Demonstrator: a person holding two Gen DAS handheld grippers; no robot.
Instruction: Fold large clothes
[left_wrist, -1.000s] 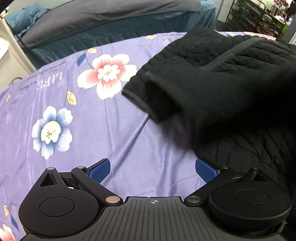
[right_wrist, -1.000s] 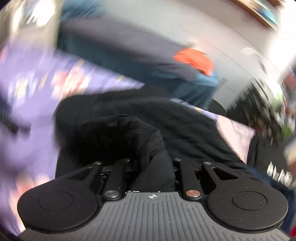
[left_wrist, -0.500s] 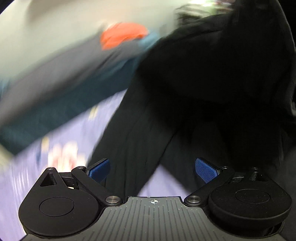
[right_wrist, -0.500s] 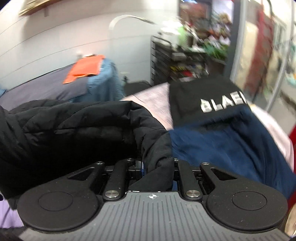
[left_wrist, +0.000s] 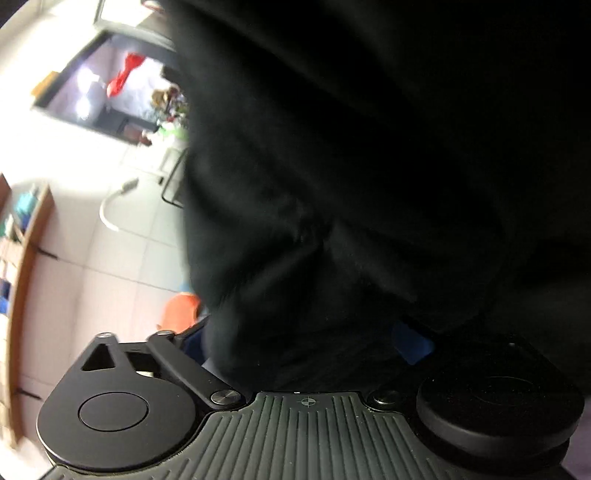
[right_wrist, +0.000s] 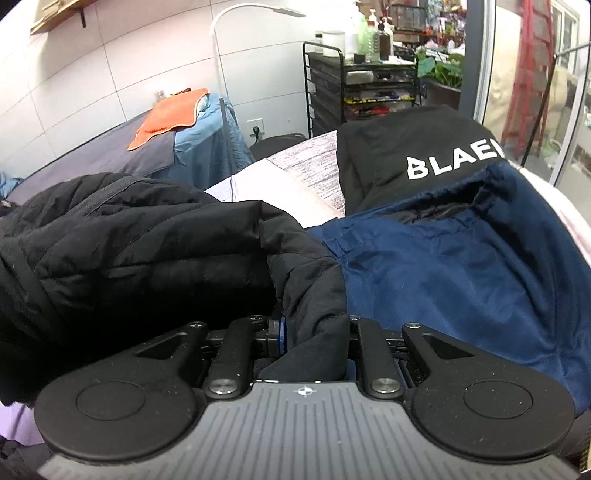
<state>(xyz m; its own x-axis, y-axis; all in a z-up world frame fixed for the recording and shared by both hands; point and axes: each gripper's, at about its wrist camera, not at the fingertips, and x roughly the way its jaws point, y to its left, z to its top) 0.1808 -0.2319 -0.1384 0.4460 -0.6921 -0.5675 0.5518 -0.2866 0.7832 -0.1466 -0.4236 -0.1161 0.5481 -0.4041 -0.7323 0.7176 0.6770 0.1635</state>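
Observation:
The black quilted jacket (right_wrist: 129, 251) lies bunched on the bed at the left of the right wrist view. My right gripper (right_wrist: 314, 332) has a fold of its edge between its fingers, and the jaws are opening slightly with the fabric still pinched. In the left wrist view the same black jacket (left_wrist: 369, 184) fills most of the picture, close up and dark. My left gripper (left_wrist: 301, 345) is rolled on its side with its blue pads (left_wrist: 410, 347) wide apart, and jacket cloth hangs loose between and over them.
A navy garment (right_wrist: 443, 277) lies right of the jacket, with a black one lettered "BLAE" (right_wrist: 388, 147) behind it. Beyond are a second bed with an orange cloth (right_wrist: 166, 114), a black shelf trolley (right_wrist: 362, 85) and a white lamp (right_wrist: 221, 55). Purple sheet (right_wrist: 14, 417) shows at lower left.
The left gripper rolled onto its side and moved in from the floral sheet until the jacket fills its view. The right gripper swung rightward with the jacket fold, up beside the navy garment.

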